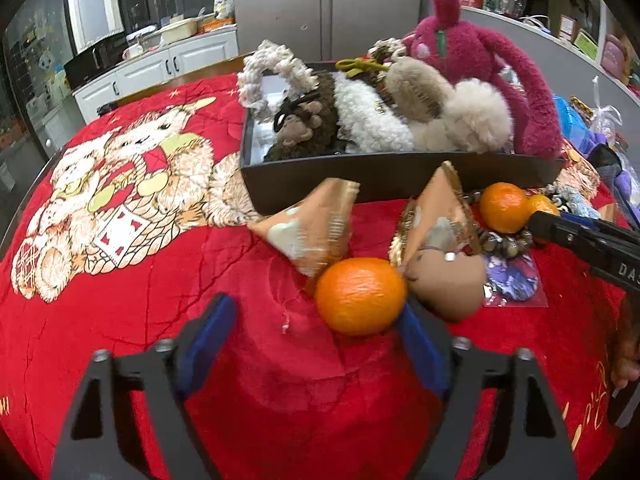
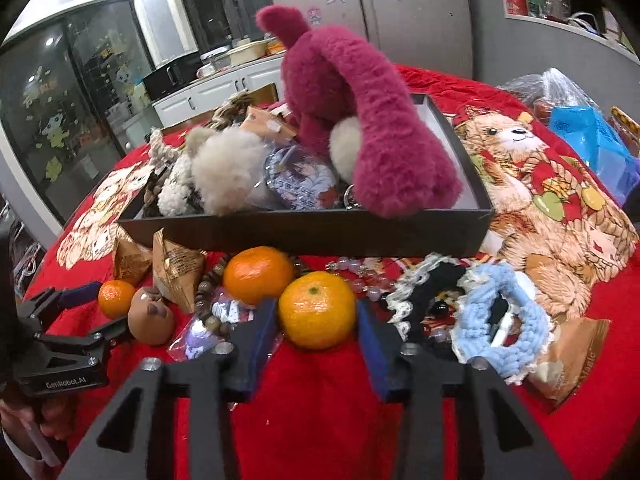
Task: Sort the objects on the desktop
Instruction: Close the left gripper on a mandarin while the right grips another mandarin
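While plush toys (image 2: pixel 372 128) already filled the black box (image 2: pixel 304 232) beyond both claws, much of the sorting looked undone, since fruit, wrapped snacks, beads and crocheted rings lay loose on the red-covered worktop (image 1: pixel 248 368). To the left, the left claw (image 1: pixel 316 340) stood apart, its right pad beside an orange (image 1: pixel 360 296) and its left pad well clear, so nothing was clamped. Just beyond that claw lay two gold snack packets (image 1: pixel 312 228) and a brown figurine (image 1: pixel 448 284). Further right, the right claw (image 2: pixel 316 344) had a second orange (image 2: pixel 318 310) between its pads; whether they truly pressed it I cannot tell. The box's floor was hidden under toys, and the items at the far right edge were cut off and blurred.
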`<act>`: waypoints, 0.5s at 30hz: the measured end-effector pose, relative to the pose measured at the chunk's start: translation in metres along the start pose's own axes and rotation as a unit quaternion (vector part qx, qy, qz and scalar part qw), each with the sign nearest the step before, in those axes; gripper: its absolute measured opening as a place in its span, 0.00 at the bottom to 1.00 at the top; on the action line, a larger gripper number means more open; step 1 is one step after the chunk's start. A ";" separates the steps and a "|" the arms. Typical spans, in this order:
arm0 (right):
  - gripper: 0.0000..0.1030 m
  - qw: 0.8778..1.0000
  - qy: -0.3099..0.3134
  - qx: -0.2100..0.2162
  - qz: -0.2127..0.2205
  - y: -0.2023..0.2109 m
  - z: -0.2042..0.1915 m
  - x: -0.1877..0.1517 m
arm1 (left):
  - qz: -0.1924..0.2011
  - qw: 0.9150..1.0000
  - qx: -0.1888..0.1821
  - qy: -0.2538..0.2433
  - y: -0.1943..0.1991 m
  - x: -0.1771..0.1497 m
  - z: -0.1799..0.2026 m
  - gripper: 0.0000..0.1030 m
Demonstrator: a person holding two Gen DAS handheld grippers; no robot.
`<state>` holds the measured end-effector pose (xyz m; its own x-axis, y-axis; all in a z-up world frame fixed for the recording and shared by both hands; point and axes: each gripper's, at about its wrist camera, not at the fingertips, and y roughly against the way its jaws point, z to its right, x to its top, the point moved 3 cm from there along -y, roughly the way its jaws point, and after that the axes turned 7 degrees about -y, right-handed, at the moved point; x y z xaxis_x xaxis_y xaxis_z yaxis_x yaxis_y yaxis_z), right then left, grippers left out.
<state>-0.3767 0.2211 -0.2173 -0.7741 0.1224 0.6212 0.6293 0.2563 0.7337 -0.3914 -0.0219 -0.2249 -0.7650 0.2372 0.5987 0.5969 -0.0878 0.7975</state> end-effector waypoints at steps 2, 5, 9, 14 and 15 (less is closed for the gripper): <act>0.39 1.000 0.000 0.001 -0.001 0.000 0.001 0.000 | 0.003 1.000 0.002 -0.005 0.002 0.000 0.003 0.61; 0.39 1.000 0.019 -0.012 0.004 0.002 -0.006 -0.002 | 0.005 1.000 0.001 -0.009 0.003 0.000 0.005 0.58; 0.39 1.000 0.026 -0.012 0.002 0.005 -0.009 -0.005 | 0.005 1.000 0.004 -0.010 0.003 0.001 0.006 0.58; 0.39 0.999 0.030 -0.015 0.000 0.006 -0.008 -0.006 | 0.007 1.000 0.001 -0.011 0.003 0.000 0.007 0.52; 0.39 0.999 0.031 -0.015 0.000 0.006 -0.008 -0.006 | 0.007 1.000 0.000 -0.012 0.004 0.000 0.008 0.50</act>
<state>-0.3677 0.2144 -0.2142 -0.7689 0.0629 0.6362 0.6318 0.2270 0.7412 -0.3874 -0.0144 -0.2223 -0.7499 0.2592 0.6087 0.6081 -0.0921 0.7885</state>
